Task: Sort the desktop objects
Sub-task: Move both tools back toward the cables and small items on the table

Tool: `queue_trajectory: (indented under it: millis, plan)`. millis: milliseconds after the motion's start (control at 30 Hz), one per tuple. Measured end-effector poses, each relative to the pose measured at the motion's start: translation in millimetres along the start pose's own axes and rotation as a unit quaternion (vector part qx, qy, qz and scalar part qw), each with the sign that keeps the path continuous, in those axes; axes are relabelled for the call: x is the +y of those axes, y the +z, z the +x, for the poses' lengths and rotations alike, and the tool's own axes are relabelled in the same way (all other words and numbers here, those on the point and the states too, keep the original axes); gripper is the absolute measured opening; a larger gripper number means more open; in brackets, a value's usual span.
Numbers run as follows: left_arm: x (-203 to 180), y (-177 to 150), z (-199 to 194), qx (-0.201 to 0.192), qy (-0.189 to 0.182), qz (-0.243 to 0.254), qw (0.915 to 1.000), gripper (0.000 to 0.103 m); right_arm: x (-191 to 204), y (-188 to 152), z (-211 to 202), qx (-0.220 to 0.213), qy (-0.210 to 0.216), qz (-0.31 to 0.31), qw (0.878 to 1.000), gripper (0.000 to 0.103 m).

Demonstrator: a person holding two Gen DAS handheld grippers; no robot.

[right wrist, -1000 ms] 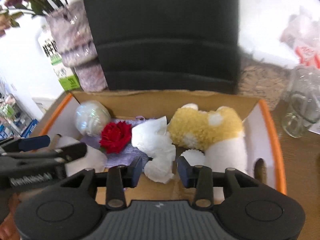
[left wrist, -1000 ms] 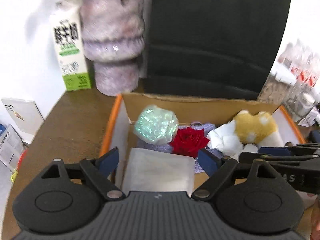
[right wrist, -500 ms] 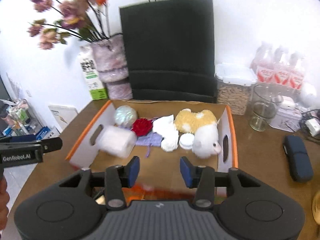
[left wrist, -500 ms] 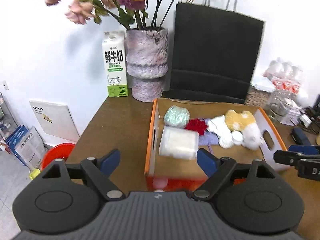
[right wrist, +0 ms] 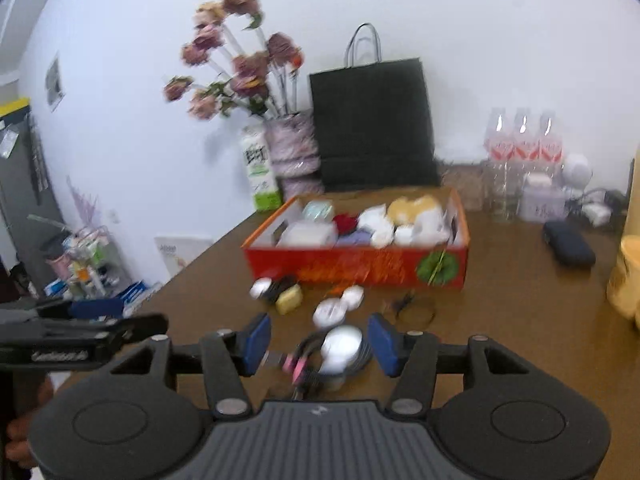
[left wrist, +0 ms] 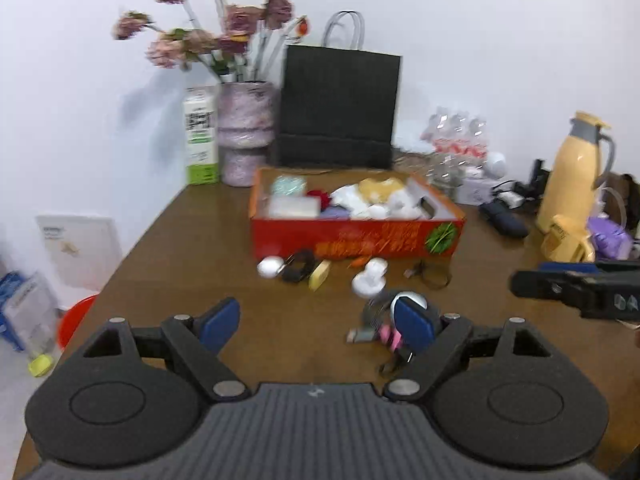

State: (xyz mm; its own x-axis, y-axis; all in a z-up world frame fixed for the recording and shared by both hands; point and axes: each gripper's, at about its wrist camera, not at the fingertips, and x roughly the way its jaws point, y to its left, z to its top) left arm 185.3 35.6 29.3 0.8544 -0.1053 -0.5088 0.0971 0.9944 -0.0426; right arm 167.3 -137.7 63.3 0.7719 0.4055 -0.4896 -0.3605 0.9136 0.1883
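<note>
A red-orange cardboard box [left wrist: 356, 240] [right wrist: 356, 266] stands mid-table, holding a plush toy, a red rose, tissue, a white packet and an iridescent ball. Small items lie in front of it: a white round piece [left wrist: 269, 267], a black band [left wrist: 298, 270], a yellow block [left wrist: 320, 275] [right wrist: 289, 299], white lids [left wrist: 370, 278] [right wrist: 330, 309] and a cable bundle with a white disc [right wrist: 340, 346] [left wrist: 384, 320]. My left gripper [left wrist: 316, 322] is open and empty, pulled back above the table. My right gripper [right wrist: 318, 342] is open, its fingers either side of the cable bundle.
A vase of flowers [left wrist: 246, 136], a milk carton [left wrist: 202, 140] and a black paper bag [left wrist: 338, 108] stand behind the box. Water bottles [right wrist: 522, 142], a dark case [right wrist: 568, 244] and a yellow thermos [left wrist: 572, 176] are at the right. The table's left edge drops to floor clutter.
Both grippers have pulled far back and up from inside the box. The whole table and the loose items in front of the box have come into view.
</note>
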Motion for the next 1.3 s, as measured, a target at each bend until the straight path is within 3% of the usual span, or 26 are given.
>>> queue_trajectory:
  millis: [267, 333, 433, 533, 667, 933, 1067, 1300]
  plan:
    - [-4, -62, -41, -0.002, 0.016, -0.023, 0.9996, 0.087, 24, -73, -36, 0.003, -0.054, -0.03, 0.998, 0.056]
    - [-6, -79, -47, 0.01, 0.016, -0.026, 0.9995, 0.087, 29, -89, -44, -0.001, -0.069, -0.04, 0.997, 0.064]
    - [-6, -95, -50, 0.034, 0.001, -0.028, 0.999, 0.087, 36, -112, -53, -0.007, -0.113, -0.082, 0.99, 0.064]
    - [-12, -101, -51, 0.043, 0.001, -0.007, 0.999, 0.087, 33, -125, -64, 0.008, -0.093, -0.068, 0.993, 0.064]
    - [-17, -103, -55, 0.051, -0.017, -0.002, 0.9985, 0.087, 24, -132, -76, 0.022, -0.061, -0.017, 0.998, 0.064]
    - [-27, -106, -67, 0.048, -0.022, 0.017, 0.9985, 0.087, 23, -133, -85, 0.015, -0.067, -0.021, 0.997, 0.064]
    - [-28, -108, -64, 0.056, -0.019, 0.014, 0.9982, 0.087, 21, -139, -79, 0.026, -0.101, -0.036, 0.994, 0.064]
    - [-33, -110, -60, 0.063, -0.025, 0.016, 0.9975, 0.087, 10, -139, -80, 0.026, -0.104, -0.016, 0.994, 0.064]
